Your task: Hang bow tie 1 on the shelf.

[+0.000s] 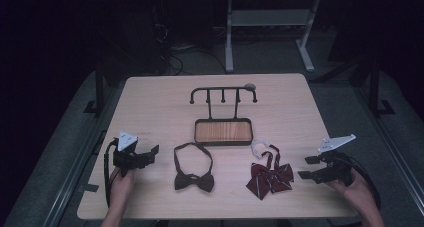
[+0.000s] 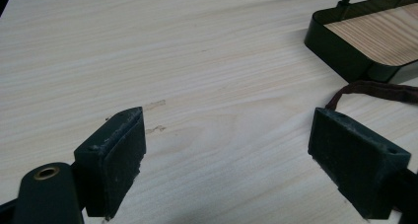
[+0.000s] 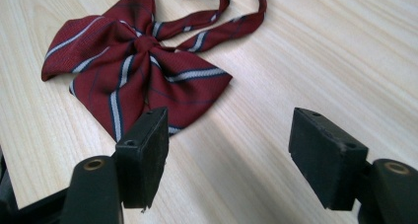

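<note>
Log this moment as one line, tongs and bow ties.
left tongs: open, empty | right tongs: open, empty, beside red striped bow tie | dark bow tie: flat on table | rack: bare

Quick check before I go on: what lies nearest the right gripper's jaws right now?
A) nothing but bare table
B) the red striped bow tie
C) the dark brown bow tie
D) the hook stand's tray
B: the red striped bow tie lies flat just ahead of the open right gripper, untouched.
</note>
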Available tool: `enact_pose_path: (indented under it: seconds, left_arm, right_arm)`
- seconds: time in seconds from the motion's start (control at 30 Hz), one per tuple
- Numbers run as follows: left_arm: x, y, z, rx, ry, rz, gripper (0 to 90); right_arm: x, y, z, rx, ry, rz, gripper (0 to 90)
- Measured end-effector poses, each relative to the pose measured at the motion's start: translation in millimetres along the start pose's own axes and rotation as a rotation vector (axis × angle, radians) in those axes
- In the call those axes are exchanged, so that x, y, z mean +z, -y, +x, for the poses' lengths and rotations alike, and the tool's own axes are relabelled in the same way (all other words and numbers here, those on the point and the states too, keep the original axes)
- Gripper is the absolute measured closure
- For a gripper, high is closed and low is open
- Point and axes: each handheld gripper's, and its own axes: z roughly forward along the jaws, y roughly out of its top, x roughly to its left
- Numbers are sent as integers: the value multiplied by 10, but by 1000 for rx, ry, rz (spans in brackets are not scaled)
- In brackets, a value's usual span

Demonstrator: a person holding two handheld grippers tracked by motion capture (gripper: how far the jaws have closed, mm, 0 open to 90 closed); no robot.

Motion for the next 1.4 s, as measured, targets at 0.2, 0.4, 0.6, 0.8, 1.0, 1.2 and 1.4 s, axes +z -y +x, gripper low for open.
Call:
enact_pose_path:
  seconds: [0.2,0.4,0.6,0.8,1.0,1.2,1.4]
  left_arm:
    - [-8,2,-13,2,20,0,140]
    - [-14,-30,-21,-3,56,10,140]
    - [14,-35,-36,-1,59,12,140]
    - [7,-48,-24,6,43,4,140]
    - [-7,-50,-19,4,45,-3,140]
    - [-12,-54,-24,7,47,-7,140]
    - [-1,-52,-30,13,51,-2,140]
  right_arm:
    - [63,-98,59,-26,-9,12,283]
    - [48,-217,134,-48,-21,20,260]
    - [27,-397,151,-64,5,34,260]
    - [102,-596,171,-92,24,86,312]
    - [261,-854,124,-101,61,145,438]
    - [423,-1047,81,-122,44,183,497]
    - [572,-1160,2,-169,52,219,573]
